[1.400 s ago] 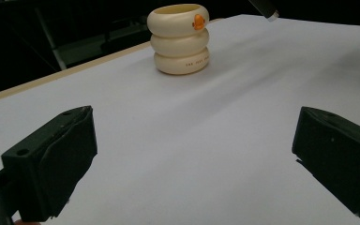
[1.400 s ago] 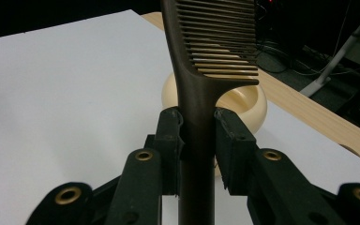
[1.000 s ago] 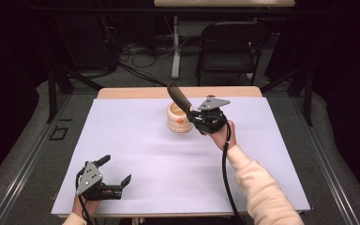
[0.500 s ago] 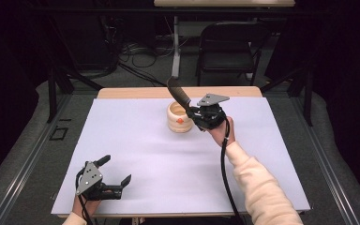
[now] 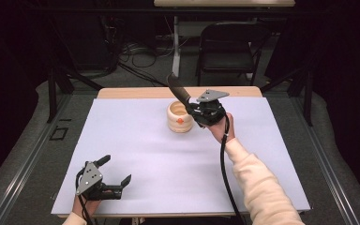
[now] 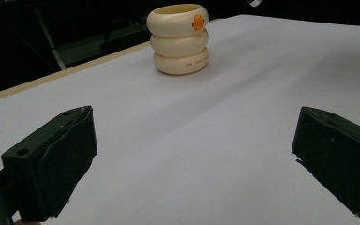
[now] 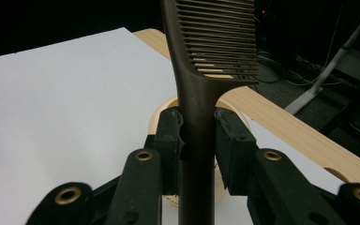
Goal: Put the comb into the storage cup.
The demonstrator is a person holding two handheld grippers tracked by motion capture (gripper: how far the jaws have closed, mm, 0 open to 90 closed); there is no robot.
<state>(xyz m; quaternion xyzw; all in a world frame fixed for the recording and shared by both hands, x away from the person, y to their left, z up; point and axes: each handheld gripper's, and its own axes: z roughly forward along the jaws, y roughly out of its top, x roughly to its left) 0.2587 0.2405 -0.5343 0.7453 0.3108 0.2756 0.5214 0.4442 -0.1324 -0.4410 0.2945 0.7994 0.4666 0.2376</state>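
Note:
A cream ribbed holder (image 5: 179, 117) shaped like three stacked rings, with an orange dot, stands at the back middle of the white table cover (image 5: 136, 140); the left gripper view shows the holder (image 6: 180, 40) far ahead. My right gripper (image 5: 193, 108) hovers just right of it, shut on the handle of a dark brown comb (image 5: 177, 89). In the right gripper view the comb (image 7: 201, 70) rises between the pads (image 7: 168, 140), teeth uppermost, over the holder's mouth (image 7: 161, 117). My left gripper (image 5: 115, 171) rests near the front left edge, open and with nothing in it (image 6: 192, 154).
A wooden table edge (image 5: 136, 93) runs along the back of the cover. Behind the table stand a folding chair (image 5: 227, 44) and cables on the floor (image 5: 136, 51). The right forearm in a pale sleeve (image 5: 258, 187) crosses the front right of the cover.
The right gripper and the comb have shifted slightly toward the back. The left gripper has stayed where it was.

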